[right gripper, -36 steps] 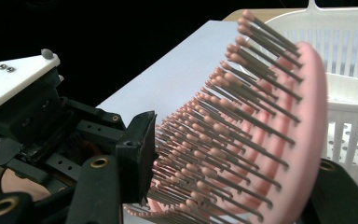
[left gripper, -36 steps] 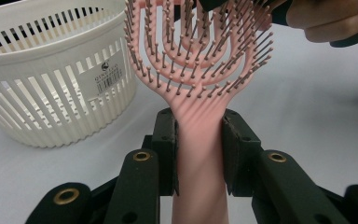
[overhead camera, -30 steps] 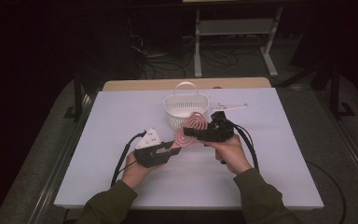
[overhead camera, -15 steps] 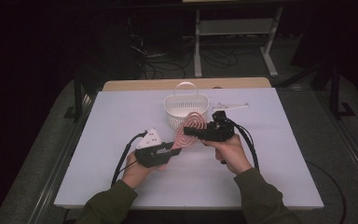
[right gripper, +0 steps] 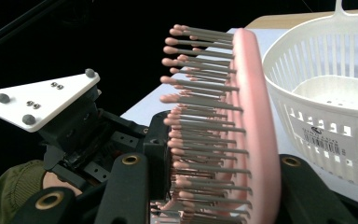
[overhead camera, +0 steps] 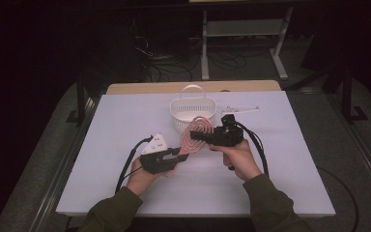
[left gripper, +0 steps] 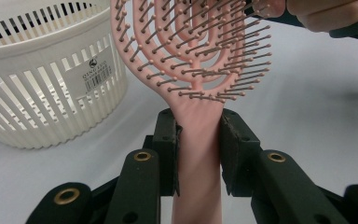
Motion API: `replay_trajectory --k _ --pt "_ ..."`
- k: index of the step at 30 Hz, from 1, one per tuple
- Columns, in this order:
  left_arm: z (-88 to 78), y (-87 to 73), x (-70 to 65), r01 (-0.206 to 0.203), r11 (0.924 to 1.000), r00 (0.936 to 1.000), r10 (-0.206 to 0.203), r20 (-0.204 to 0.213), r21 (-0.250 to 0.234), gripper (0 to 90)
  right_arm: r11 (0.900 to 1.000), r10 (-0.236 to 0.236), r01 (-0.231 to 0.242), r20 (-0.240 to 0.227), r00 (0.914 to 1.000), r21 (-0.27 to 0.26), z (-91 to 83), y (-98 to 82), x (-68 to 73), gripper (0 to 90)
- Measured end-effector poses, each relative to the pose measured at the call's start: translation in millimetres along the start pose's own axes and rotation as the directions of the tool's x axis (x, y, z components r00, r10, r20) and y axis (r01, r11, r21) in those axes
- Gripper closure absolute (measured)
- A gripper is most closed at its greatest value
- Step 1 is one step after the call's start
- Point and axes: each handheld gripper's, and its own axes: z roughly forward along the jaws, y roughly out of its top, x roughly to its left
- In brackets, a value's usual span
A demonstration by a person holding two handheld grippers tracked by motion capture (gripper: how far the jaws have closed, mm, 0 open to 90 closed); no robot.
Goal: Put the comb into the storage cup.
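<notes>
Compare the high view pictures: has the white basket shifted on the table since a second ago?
No. The white basket sits at the same spot beside the table's far edge, just beyond the pink hairbrush.

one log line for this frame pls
left gripper: shut on brush handle | right gripper: just closed on pink hairbrush head | white basket: behind, on table

Landmark: basket (overhead camera: 192, 113), white, handle up, at far middle of table (overhead camera: 125, 125). Pink brush (overhead camera: 196, 135) just in front of basket, slanting from near-left up toward basket's front wall, held off table. Left gripper (overhead camera: 178, 155) in front-left of basket, closed on brush handle. Right gripper (overhead camera: 196, 137) in front-right of basket, jaws just closing onto brush head. Small white tool (overhead camera: 240, 109) right of basket, apart. Green sleeves (overhead camera: 111, 212) at near edge.
</notes>
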Motion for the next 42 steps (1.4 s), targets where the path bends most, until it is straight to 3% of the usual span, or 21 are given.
replay_trajectory --k 19,32,42 --pt "-1.8 -0.1 3.2 0.011 0.9998 0.9999 -0.011 0.002 -0.014 64.6 1.0 -0.024 0.024 0.016 0.9996 -0.01 -1.8 0.0 1.6 62.7" --pt "-1.4 -1.1 7.5 0.049 0.9988 0.997 -0.049 0.059 0.008 51.2 0.999 -0.024 0.025 0.032 0.9992 -0.024 -6.5 1.3 -1.0 62.6" --pt "-2.2 -2.5 10.7 0.025 0.998 0.9937 -0.031 0.108 0.057 38.2 0.999 -0.035 0.036 0.045 0.9984 -0.027 -8.2 1.6 -1.0 62.6"
